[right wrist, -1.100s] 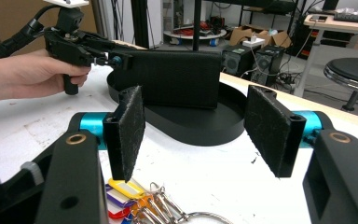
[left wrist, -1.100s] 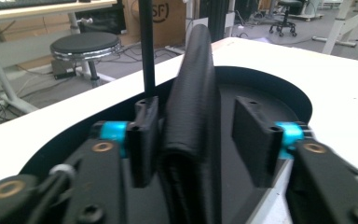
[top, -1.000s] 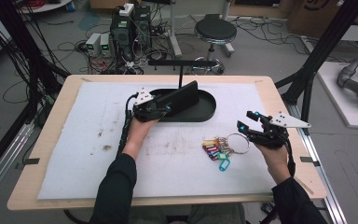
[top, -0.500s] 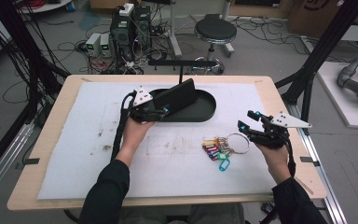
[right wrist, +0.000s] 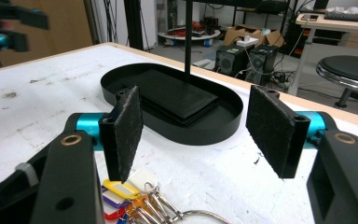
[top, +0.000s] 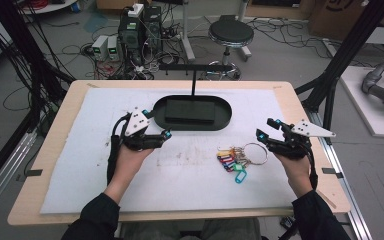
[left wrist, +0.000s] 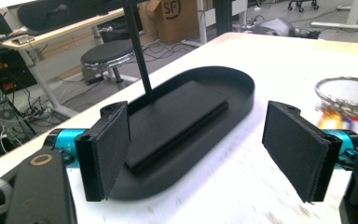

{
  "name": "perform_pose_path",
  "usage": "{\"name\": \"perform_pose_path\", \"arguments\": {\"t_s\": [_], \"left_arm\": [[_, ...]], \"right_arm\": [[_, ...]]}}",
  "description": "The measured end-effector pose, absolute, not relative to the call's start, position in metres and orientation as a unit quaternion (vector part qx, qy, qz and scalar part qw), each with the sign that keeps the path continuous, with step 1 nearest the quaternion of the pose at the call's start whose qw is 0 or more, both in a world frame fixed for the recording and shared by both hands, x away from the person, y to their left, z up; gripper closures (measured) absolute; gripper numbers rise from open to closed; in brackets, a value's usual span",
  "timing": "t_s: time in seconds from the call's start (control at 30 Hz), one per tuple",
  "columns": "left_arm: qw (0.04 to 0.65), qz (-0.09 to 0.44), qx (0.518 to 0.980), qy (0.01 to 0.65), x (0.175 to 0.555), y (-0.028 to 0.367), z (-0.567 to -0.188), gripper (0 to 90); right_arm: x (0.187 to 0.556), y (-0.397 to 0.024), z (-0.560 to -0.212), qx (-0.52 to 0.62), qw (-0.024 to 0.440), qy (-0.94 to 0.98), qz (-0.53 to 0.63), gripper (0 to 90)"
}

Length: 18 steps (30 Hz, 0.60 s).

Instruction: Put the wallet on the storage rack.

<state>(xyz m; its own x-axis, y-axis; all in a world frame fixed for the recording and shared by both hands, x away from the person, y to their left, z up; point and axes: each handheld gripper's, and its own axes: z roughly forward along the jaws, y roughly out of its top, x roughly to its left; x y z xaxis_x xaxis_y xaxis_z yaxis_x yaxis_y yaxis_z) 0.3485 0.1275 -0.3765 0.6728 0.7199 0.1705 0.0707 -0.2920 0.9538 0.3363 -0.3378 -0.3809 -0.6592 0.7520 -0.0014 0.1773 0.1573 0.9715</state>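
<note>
A black oval tray (top: 225, 107) stands at the middle back of the white mat, and a flat black slab (top: 190, 112) lies level inside it. My left gripper (top: 158, 126) hovers just left of the tray, open and empty; in the left gripper view its jaws (left wrist: 200, 149) frame the tray (left wrist: 242, 88) and the slab (left wrist: 182, 112). A bunch of keys with coloured tags (top: 232, 162) lies on the mat right of centre. My right gripper (top: 266, 128) is open beside the keys' ring, and the right gripper view (right wrist: 198, 130) has the keys (right wrist: 130, 196) just below its jaws.
A thin black post with a crossbar (top: 193, 80) rises from the tray's far rim. The white mat (top: 80, 165) covers most of the wooden table. Beyond the far edge stand a stool (top: 230, 35) and electronics with cables on the floor.
The left gripper held the black slab tilted over the tray; the slab now lies flat in the tray, and the gripper has opened and drawn back left. The right gripper has stayed put.
</note>
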Motion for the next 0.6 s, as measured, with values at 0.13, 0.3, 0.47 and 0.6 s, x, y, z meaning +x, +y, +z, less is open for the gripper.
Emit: {"name": "perform_pose_path", "arguments": {"t_s": [0.13,0.3,0.47,0.6], "left_arm": [[0.535,0.302,0.740,0.273,0.330,0.141,-0.380,23.6],[0.541,0.296,0.732,0.290,0.314,0.156,-0.386,23.4],[0.543,0.294,0.726,0.302,0.307,0.165,-0.389,23.3],[0.541,0.293,0.726,0.308,0.304,0.167,-0.394,23.2]], "right_arm": [[0.336,-0.338,-0.381,0.326,0.255,0.717,0.562,36.2],[0.334,-0.341,-0.381,0.329,0.257,0.716,0.560,35.8],[0.332,-0.345,-0.381,0.334,0.259,0.713,0.559,35.5],[0.331,-0.346,-0.381,0.335,0.261,0.713,0.558,35.3]]}}
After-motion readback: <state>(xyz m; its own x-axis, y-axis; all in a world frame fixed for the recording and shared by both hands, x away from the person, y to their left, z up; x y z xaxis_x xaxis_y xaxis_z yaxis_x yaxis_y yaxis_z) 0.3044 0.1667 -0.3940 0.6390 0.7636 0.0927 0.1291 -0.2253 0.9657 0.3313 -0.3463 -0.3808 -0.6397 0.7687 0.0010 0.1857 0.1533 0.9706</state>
